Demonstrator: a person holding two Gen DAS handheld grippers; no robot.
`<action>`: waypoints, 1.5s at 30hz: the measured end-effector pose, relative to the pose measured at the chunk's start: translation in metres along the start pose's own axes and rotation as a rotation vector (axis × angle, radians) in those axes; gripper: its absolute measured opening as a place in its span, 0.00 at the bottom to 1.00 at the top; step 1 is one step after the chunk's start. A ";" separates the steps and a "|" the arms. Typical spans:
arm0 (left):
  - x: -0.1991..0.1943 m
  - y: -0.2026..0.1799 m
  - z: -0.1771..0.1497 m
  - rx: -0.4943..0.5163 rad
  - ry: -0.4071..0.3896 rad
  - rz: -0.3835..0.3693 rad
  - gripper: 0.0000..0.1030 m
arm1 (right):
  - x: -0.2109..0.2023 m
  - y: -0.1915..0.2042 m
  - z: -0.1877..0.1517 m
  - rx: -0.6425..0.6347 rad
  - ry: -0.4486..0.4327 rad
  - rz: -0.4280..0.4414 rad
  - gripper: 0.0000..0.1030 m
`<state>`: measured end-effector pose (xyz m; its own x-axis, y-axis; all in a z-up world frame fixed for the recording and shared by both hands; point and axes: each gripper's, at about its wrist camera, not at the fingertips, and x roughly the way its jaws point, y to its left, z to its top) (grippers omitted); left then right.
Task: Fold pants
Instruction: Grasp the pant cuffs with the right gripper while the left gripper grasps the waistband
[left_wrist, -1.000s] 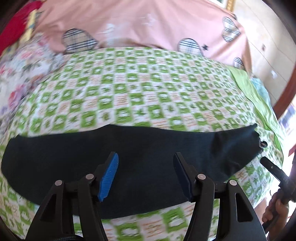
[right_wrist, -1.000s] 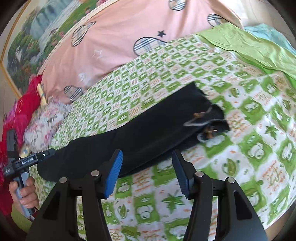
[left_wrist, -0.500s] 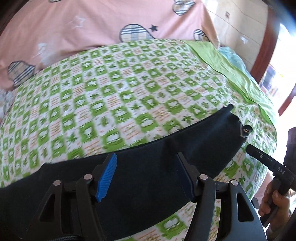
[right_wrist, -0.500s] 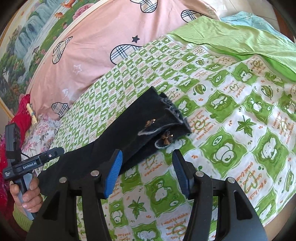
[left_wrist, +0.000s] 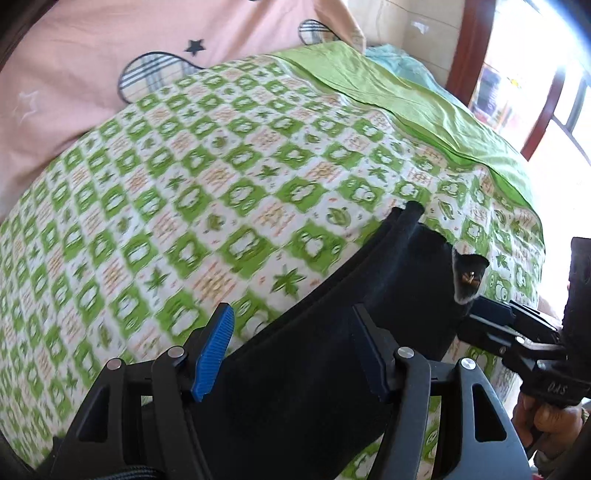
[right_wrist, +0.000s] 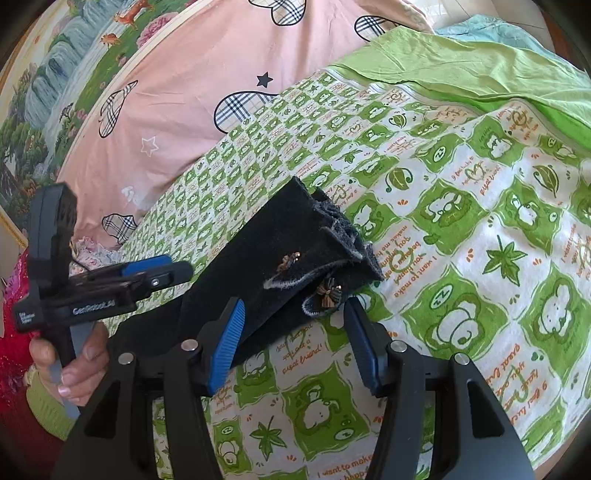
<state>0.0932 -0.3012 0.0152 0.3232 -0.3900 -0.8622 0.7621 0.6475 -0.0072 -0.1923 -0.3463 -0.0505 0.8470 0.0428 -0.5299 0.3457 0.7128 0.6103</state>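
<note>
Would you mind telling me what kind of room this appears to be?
Most likely a bedroom. The black pants lie on a bed spread with a green cartoon-print sheet, a pink quilt with plaid hearts is bunched at the far side, and a landscape picture hangs behind it.

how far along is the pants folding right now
Done: the black pants lie as one long narrow strip on the green checked sheet, apparently already halved lengthwise. In hand: nothing gripped; the right claw is open at the frayed hem end, and the left claw is open over the middle. Left: the crosswise folds.
</note>
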 end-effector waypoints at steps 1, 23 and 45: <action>0.005 -0.004 0.004 0.015 0.008 -0.012 0.63 | 0.001 -0.001 0.001 0.006 -0.002 0.006 0.56; 0.080 -0.056 0.063 0.171 0.172 -0.291 0.13 | 0.019 -0.013 0.004 0.030 -0.001 0.056 0.12; -0.042 -0.012 0.041 0.048 -0.078 -0.311 0.09 | -0.013 0.055 0.013 -0.143 -0.069 0.342 0.10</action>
<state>0.0936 -0.3194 0.0726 0.1113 -0.6146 -0.7809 0.8559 0.4586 -0.2389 -0.1794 -0.3169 -0.0028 0.9305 0.2516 -0.2662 -0.0173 0.7561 0.6543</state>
